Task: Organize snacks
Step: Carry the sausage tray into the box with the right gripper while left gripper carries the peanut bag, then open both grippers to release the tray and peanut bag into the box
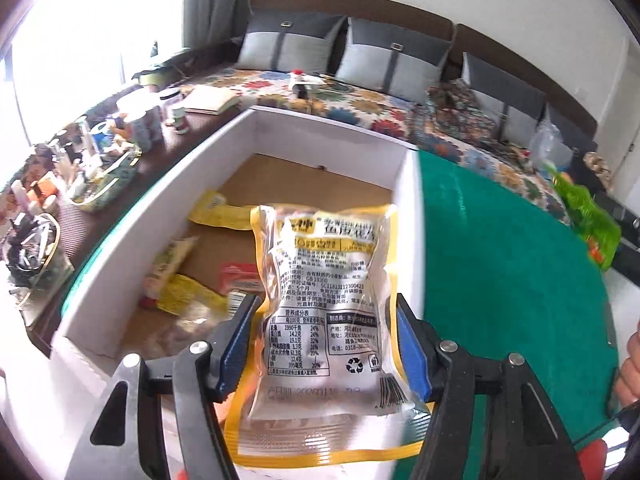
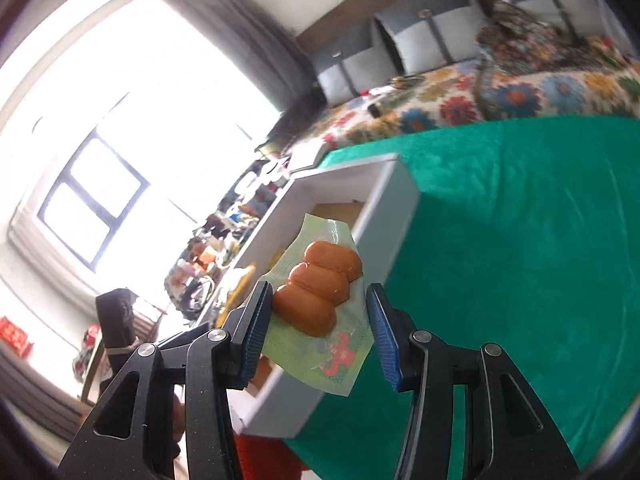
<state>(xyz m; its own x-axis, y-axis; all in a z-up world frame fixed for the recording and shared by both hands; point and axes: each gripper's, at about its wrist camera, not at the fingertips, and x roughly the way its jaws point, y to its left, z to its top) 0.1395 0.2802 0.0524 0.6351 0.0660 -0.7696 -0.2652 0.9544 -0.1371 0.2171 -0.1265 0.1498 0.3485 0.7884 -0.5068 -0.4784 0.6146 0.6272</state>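
My left gripper (image 1: 326, 344) is shut on a yellow-edged clear snack bag (image 1: 326, 312) with printed text, held over the near right corner of a white box (image 1: 224, 152) with a brown floor. Several yellow and red snack packets (image 1: 188, 292) lie inside the box. My right gripper (image 2: 316, 332) is shut on a light green pack of three orange sausages (image 2: 320, 292), held above the right wall of the same white box (image 2: 384, 224). The box stands on a green tablecloth (image 2: 520, 240).
A green snack bag (image 1: 592, 224) lies at the far right edge of the green tablecloth (image 1: 500, 260). A dark side table (image 1: 132, 168) crowded with jars and bottles runs along the left. A flowered sofa (image 1: 360, 100) with grey cushions stands behind.
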